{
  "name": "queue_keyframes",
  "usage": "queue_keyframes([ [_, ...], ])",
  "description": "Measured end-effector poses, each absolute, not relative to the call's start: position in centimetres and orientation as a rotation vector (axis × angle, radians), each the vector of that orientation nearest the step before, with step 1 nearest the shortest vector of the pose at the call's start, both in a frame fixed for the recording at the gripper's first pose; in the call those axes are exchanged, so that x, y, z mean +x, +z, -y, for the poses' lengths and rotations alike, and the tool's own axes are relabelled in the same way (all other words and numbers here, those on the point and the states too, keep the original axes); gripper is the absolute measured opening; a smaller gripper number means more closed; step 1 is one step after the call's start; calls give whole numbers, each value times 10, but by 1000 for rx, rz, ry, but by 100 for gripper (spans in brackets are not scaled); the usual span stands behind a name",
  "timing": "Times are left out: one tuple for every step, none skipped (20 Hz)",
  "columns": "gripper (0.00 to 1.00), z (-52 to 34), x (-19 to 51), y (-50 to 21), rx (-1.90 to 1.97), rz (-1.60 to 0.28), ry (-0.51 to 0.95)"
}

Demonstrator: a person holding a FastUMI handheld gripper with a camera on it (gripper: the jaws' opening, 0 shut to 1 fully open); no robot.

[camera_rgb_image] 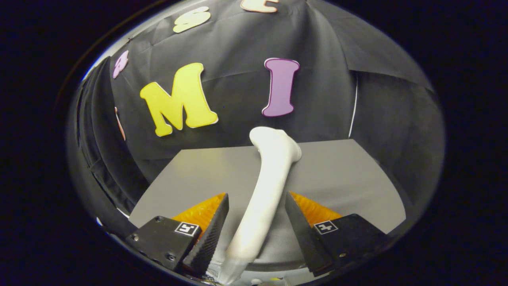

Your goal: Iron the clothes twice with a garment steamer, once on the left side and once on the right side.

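My hand-held gripper [256,222] stood part-open about the white garment steamer [266,186], whose handle rose between the fingers above the grey bench [349,178]; grip unconfirmed, no clothes sighted, so I judged both passes outstanding.

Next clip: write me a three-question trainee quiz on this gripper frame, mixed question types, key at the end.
1. True or false: the white garment steamer runs up between the gripper fingers.
2. What lies under the steamer? A) grey table B) wooden floor C) blue tray
3. Fill in: the steamer's wide head sits ___ the fingertips.

Key: 1 true; whether both fingers press on it is unclear. 2 A, the grey table. 3 beyond.
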State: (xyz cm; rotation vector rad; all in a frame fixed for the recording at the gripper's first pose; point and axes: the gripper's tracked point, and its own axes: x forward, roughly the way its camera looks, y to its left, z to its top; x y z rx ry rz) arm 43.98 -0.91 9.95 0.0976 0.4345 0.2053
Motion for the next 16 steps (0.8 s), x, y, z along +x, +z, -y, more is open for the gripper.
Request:
queue_keyframes([
  [86,8,441,97,107,-452,202],
  [82,4,443,93,118,-464,204],
  [78,1,444,91,126,-478,209],
  [76,0,447,87,130,-485,215],
  [74,4,449,86,138,-492,209],
  [66,7,450,83,168,-499,201],
  [58,7,450,84,211,-502,198],
  [55,6,450,84,237,-509,191],
  [52,8,450,85,256,-514,179],
  [51,9,449,86,277,-518,161],
  [48,8,449,88,282,-521,153],
  [45,7,447,89,276,-509,155],
  [42,6,444,95,262,-484,161],
  [42,4,440,101,239,-457,162],
  [40,3,437,107,214,-432,154],
  [40,2,432,113,195,-407,144],
])
